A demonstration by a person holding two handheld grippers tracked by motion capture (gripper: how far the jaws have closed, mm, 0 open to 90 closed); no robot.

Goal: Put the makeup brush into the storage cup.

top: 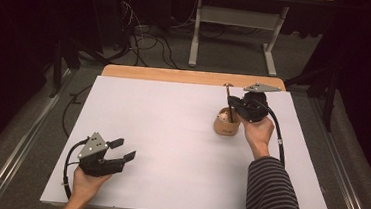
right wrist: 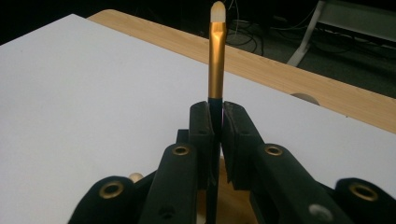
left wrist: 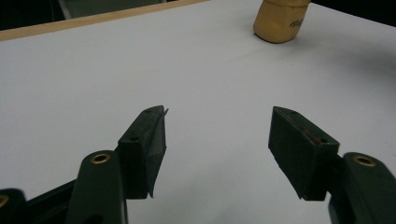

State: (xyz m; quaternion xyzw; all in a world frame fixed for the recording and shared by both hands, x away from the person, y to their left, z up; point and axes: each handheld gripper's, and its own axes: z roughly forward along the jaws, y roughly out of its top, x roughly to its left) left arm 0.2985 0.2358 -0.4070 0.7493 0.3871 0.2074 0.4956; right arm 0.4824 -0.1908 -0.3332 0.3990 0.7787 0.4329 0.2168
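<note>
A tan cup (top: 226,125) stands on the white board (top: 171,133) at the right. My right gripper (top: 233,107) hovers just above the cup, shut on a thin brush (top: 228,94) that stands upright. In the right gripper view the jaws (right wrist: 217,116) clamp the brush's dark handle, and its gold ferrule and pale tip (right wrist: 216,56) rise above them. My left gripper (top: 126,149) rests low at the board's near left, open and holding nothing. The left gripper view has its jaws (left wrist: 217,135) wide apart over bare board, with the cup (left wrist: 280,21) far ahead.
The board lies on a wooden table whose far edge (top: 175,75) shows behind it. Beyond stand a metal desk frame (top: 229,32) and loose cables (top: 148,41) on the floor. A striped sleeve (top: 272,191) covers the right forearm.
</note>
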